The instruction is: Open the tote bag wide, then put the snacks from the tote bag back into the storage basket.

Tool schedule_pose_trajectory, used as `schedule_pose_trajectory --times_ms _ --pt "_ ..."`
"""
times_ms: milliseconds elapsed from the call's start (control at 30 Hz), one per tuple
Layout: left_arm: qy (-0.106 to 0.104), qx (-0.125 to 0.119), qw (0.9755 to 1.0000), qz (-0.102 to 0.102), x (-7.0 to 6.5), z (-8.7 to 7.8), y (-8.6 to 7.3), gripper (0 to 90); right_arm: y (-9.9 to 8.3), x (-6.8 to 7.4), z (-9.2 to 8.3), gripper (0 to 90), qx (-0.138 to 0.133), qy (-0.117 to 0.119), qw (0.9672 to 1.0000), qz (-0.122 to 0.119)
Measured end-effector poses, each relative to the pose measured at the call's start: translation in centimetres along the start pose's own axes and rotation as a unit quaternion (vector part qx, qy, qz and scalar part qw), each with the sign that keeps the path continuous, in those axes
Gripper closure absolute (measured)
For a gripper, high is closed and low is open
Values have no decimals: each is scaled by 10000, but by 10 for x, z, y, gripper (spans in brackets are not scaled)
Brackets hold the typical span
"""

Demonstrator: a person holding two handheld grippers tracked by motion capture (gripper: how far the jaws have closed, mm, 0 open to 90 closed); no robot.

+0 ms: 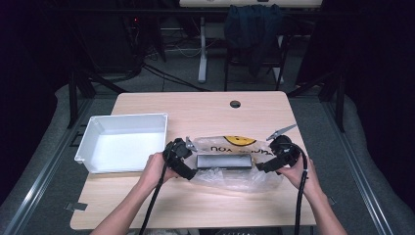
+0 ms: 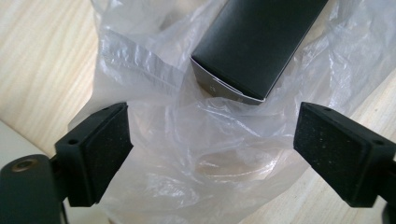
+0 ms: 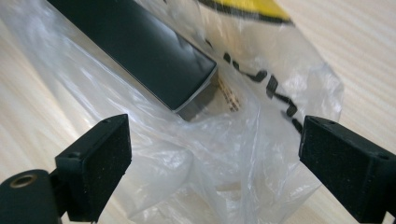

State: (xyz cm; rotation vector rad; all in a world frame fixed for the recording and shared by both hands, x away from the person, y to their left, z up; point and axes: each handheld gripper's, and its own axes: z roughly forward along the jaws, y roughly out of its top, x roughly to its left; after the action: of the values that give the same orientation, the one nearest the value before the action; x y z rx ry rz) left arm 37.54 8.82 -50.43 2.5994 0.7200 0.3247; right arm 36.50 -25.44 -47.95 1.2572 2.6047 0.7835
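A wooden table [image 1: 205,110] is seen from above, with a person's forearms reaching in from the near edge. A long black box [image 1: 224,161] lies flat at the table's middle on a crinkled clear plastic bag [image 1: 230,176] printed with a yellow smiley face and black lettering. The left gripper [image 1: 188,161] is held at the box's left end and the right gripper [image 1: 262,165] at its right end. In both gripper views the jaws are spread wide, with loose plastic below them and nothing pinched. The box [image 2: 254,44] appears to rest on top of the bag [image 2: 196,154], not inside it. An empty white plastic bin [image 1: 122,142] stands well to the left. Any bagging or moving to the bin is judged still undone.
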Motion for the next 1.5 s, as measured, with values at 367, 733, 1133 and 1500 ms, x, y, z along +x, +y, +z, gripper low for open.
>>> schedule_pose_trajectory --times_ms 367,733,1133,1500 --pt "-34 -540 9982 251 11 -29 11 91 -4 -9 -21 88 -245 95 9996 75" --pt "-683 -228 9907 1157 9 -18 36 91 -19 -15 -20 69 -186 126 9997 93" --pt "-1064 414 9779 1754 4 3 52 173 -24 -19 -20 69 -155 169 9997 42" --pt "-1015 698 9698 2106 2 25 64 354 -28 -25 -21 70 -124 189 9997 35"
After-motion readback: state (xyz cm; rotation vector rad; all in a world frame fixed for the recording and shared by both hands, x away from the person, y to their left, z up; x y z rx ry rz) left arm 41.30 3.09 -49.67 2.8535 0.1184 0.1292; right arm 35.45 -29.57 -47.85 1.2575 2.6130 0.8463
